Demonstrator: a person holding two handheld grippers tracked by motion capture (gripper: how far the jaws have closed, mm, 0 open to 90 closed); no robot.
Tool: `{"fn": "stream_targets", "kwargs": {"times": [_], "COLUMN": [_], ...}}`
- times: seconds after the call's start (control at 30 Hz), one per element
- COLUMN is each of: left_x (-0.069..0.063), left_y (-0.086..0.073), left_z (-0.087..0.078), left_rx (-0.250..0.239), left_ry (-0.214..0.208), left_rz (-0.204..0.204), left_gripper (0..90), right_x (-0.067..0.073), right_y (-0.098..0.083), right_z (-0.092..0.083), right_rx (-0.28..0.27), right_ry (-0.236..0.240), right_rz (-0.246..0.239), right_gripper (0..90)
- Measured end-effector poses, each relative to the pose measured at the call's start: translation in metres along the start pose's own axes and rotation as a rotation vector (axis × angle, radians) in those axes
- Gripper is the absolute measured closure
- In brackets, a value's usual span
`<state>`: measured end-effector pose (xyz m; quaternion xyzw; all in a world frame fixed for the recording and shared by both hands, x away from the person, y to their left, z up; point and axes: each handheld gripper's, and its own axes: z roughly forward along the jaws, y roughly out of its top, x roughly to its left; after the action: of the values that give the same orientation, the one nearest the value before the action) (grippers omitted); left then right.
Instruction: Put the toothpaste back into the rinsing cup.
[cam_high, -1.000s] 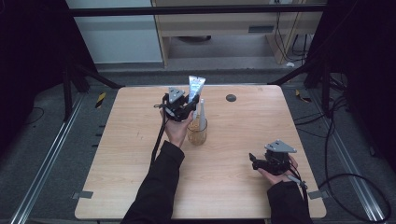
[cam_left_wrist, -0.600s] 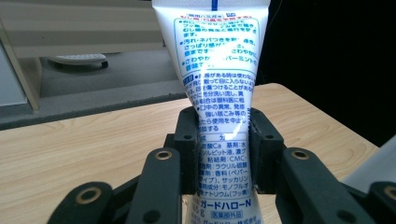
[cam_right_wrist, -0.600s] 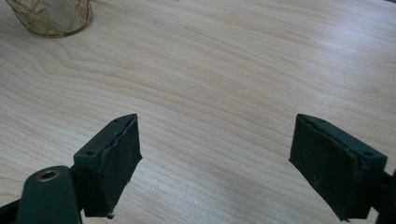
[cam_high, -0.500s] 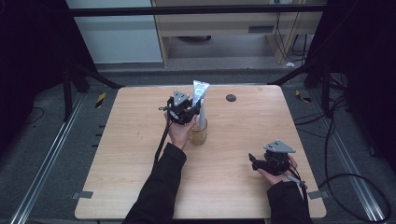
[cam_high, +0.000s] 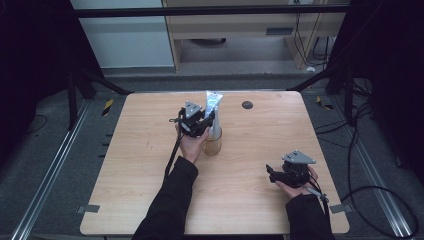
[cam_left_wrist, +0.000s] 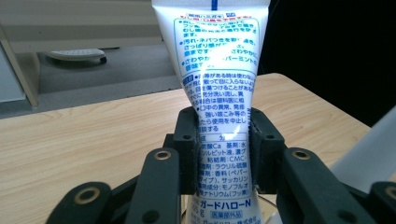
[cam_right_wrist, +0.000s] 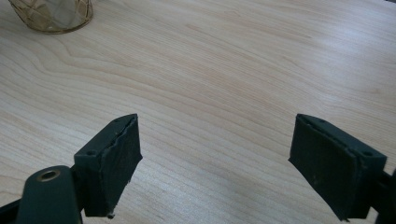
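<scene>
We have the toothpaste tube (cam_left_wrist: 219, 93) clamped in the left gripper (cam_left_wrist: 219, 154); both black jaws press its printed sides about midway up, and the tube stands upright with its flat crimped end on top. In the high view the tube (cam_high: 213, 107) rises out of a small glass cup (cam_high: 212, 145) near the middle of the worktop (cam_high: 130, 165), its lower end down in the cup's mouth. Whether it rests on the bottom we cannot tell.

We judge the tube light and soft: a plastic skin over paste that gives under pressure, so a hard squeeze would dent it and could push paste toward the cap. The glossy print looks slick, and a loose hold might let it slide through the pads. The present hold on the fuller middle section seems sound to us; the thin crimped end would flex, and the cap end sits inside the cup, out of reach.

The cup we take for glass with a gold pattern, seen at the edge of the right gripper view (cam_right_wrist: 53, 16). It is brittle and light enough to tip if the tube levers against its rim, so we would move the tube straight along its own axis.

The right gripper (cam_right_wrist: 217, 161) waits low over bare wood, jaws spread wide with nothing between them.
</scene>
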<state>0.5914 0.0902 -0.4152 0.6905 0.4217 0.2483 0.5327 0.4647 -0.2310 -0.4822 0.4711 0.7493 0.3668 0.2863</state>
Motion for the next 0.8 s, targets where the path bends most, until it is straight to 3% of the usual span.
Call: {"fn": "stream_targets", "kwargs": {"times": [0.8], "left_x": [-0.0003], "left_y": [-0.0073], "left_z": [-0.0084], "left_rx": [0.091], "left_ry": [-0.003], "left_rz": [0.074], "left_gripper": [63.7], "right_x": [-0.0010], "right_y": [-0.0001], "right_z": [-0.0007], "right_rx": [-0.001], "right_ry": [-0.007], "right_rz": [-0.008], "right_gripper": [16.2]}}
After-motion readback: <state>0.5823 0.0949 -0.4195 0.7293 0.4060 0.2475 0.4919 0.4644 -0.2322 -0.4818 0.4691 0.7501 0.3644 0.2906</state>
